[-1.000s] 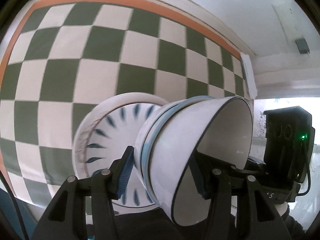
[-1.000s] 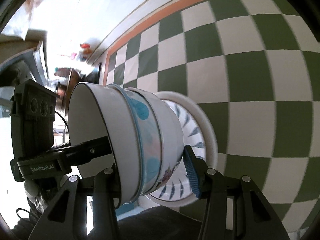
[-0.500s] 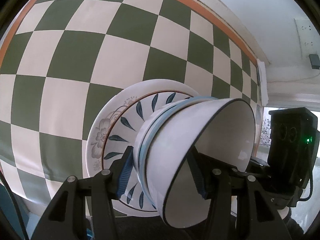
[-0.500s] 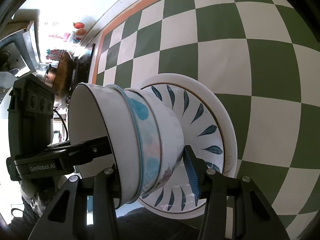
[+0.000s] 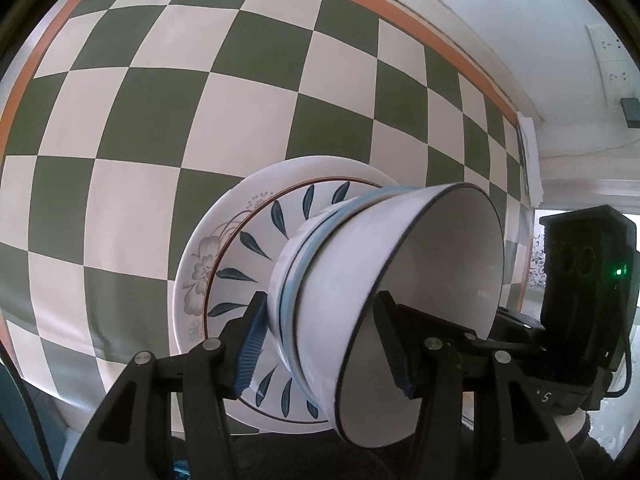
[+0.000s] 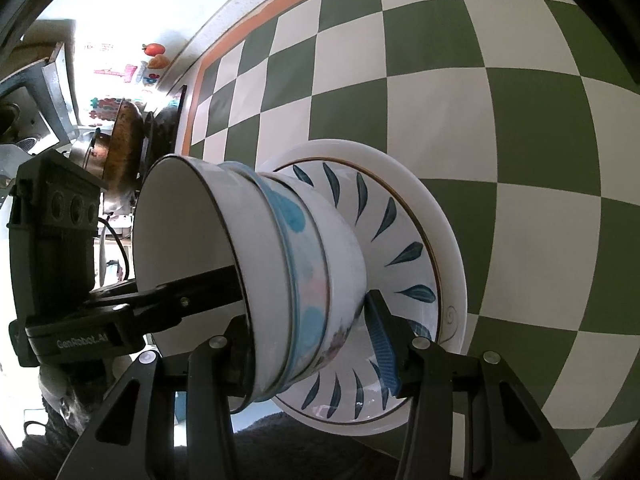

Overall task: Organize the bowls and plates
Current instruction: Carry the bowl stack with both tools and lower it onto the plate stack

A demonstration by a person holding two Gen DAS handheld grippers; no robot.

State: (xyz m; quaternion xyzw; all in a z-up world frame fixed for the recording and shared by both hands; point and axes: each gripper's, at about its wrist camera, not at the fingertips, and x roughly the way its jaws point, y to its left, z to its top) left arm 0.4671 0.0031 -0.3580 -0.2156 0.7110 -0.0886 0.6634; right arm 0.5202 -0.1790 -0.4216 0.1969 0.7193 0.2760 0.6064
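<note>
Grip: Because the load is three nested bowls [image 5: 384,280] and not one, both grippers share it from opposite sides; the left gripper [image 5: 324,344] pinches the stack across its walls at lower centre of its frame, and the right gripper [image 6: 308,344] pinches the same stack [image 6: 280,272] likewise.
Pads: one finger [image 5: 252,344] of the left gripper lies on the outside of the bottom bowl, the other inside the top bowl's rim, so the stack is clamped as one piece.
Bowls: at centre frame, just above or touching the plates [image 5: 224,264]; contact cannot be told.
Plates: two, the leaf-patterned one atop the flowered one, on the checked tabletop [image 5: 160,112], which fills the upper left.
Aim: judged, the bowls go onto the plates to make one pile.
Risk: judged, uneven release could tip the stack.
Background: pans [image 6: 120,148] at the right view's upper left.
</note>
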